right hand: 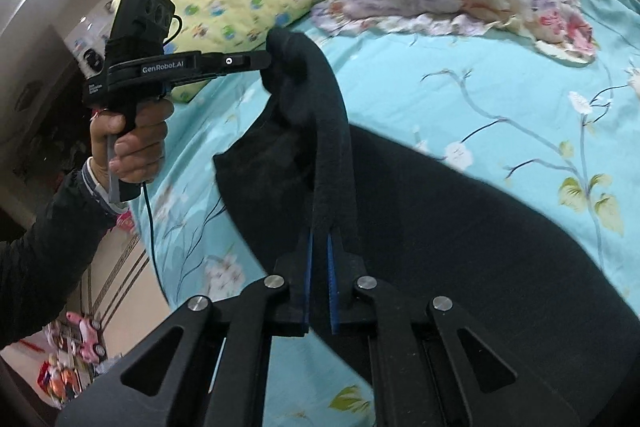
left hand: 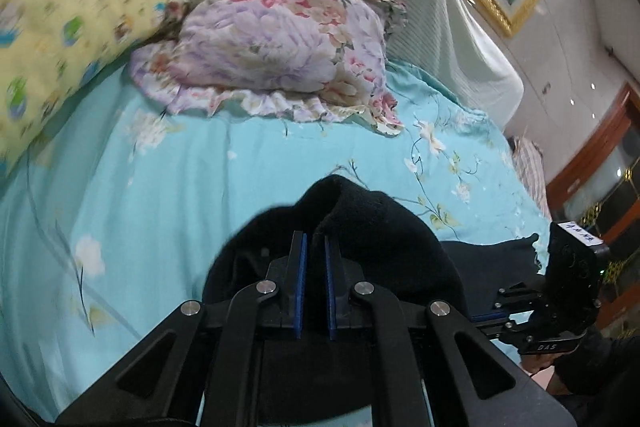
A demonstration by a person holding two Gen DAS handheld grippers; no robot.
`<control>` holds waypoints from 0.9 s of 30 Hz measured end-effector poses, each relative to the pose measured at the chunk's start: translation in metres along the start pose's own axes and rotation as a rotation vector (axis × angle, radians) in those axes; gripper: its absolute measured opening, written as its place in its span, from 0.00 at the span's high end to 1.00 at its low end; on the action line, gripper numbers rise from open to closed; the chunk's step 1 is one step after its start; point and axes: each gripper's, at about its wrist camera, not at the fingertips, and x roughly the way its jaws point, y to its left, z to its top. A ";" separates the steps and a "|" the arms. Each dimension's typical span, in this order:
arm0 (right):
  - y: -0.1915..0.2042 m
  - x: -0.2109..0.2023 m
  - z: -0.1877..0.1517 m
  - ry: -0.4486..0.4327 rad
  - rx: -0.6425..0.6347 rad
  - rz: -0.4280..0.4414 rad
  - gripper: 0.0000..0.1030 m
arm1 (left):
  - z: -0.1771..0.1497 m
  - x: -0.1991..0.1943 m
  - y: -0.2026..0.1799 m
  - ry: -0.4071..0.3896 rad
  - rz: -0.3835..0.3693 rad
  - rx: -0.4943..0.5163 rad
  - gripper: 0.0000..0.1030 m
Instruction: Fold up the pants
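A: Why were the black pants (right hand: 460,227) raised at one end?

B: Each gripper pinched an edge: left gripper (left hand: 316,247) and right gripper (right hand: 320,239) jaws both clenched on cloth, likely stretching it for a fold.

A: Orientation?

B: The rest lay on the bed (right hand: 500,115), long axis apparently trailing from the grippers toward the right.

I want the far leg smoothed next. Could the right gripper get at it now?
Probably not yet: the right gripper is shut on the black pants waistband, as is the left gripper.
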 end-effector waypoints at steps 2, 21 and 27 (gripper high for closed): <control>0.005 0.003 -0.003 0.009 -0.013 0.005 0.93 | -0.013 -0.004 0.003 -0.005 0.017 -0.028 0.93; 0.033 0.018 -0.019 0.072 -0.146 -0.069 0.93 | -0.075 -0.026 0.015 -0.087 -0.108 -0.322 0.34; 0.038 0.019 -0.022 0.073 -0.161 -0.051 0.93 | -0.069 -0.025 0.007 -0.103 -0.064 -0.350 0.44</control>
